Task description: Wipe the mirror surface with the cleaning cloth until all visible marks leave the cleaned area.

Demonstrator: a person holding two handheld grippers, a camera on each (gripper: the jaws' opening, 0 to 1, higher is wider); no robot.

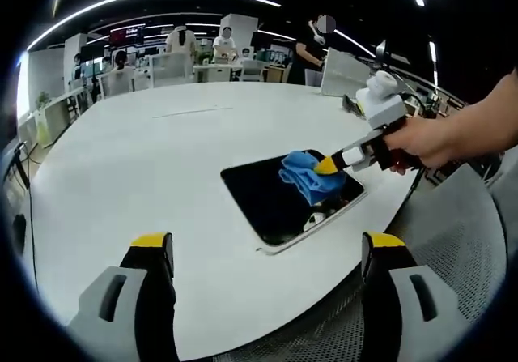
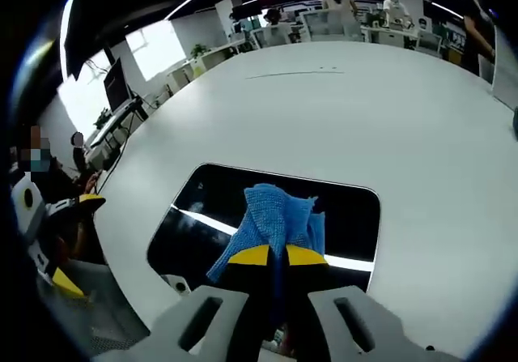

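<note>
Mirror (image 2: 340, 212) near table edge (image 1: 267, 330), cloth (image 2: 275, 216) centred.

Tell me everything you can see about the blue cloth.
The cloth is blue, with a woven, towel-like texture, bunched into a crumpled wad rather than spread flat. It rests on the dark mirror, which lies flat on the white table. The right gripper is shut on its near edge. In the left gripper view the cloth sits toward the mirror's far side.

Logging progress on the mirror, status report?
Right gripper shut on blue cleaning cloth, pressed on dark rectangular mirror. Left gripper open, hovering. Nothing obstructing.
</note>
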